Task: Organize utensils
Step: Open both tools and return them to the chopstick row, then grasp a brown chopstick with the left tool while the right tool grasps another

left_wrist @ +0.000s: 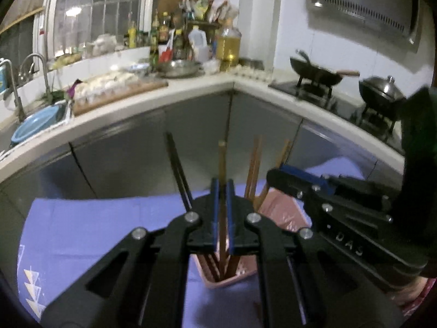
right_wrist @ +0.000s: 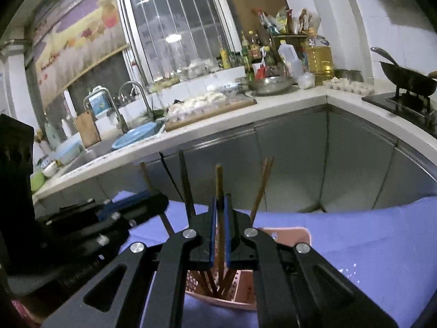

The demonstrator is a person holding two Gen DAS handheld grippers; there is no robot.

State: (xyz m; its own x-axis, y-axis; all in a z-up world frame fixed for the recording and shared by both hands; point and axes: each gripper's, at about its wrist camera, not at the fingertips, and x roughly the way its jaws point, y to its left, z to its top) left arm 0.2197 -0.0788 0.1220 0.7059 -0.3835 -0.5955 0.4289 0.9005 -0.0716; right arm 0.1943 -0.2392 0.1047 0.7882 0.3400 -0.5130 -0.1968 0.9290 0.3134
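A pink slotted utensil holder [left_wrist: 281, 214] [right_wrist: 289, 236] stands on a blue cloth, with several brown and dark chopsticks upright in it. My left gripper [left_wrist: 222, 188] is shut on a brown chopstick [left_wrist: 221, 161] that reaches down into the holder. My right gripper [right_wrist: 220, 205] is shut on a brown chopstick [right_wrist: 219, 183] that also stands in the holder. The right gripper shows at the right of the left wrist view [left_wrist: 275, 176], and the left gripper at the left of the right wrist view [right_wrist: 158, 199]. The two grippers are close together over the holder.
The blue cloth [left_wrist: 95, 227] [right_wrist: 368, 235] covers the table. Behind it runs an L-shaped kitchen counter [left_wrist: 191, 87] with grey cabinets, a sink with a blue basin [left_wrist: 38, 124], a board of dumplings [right_wrist: 207, 104], bottles, an oil jug [right_wrist: 319, 57] and woks on a stove [left_wrist: 316, 75].
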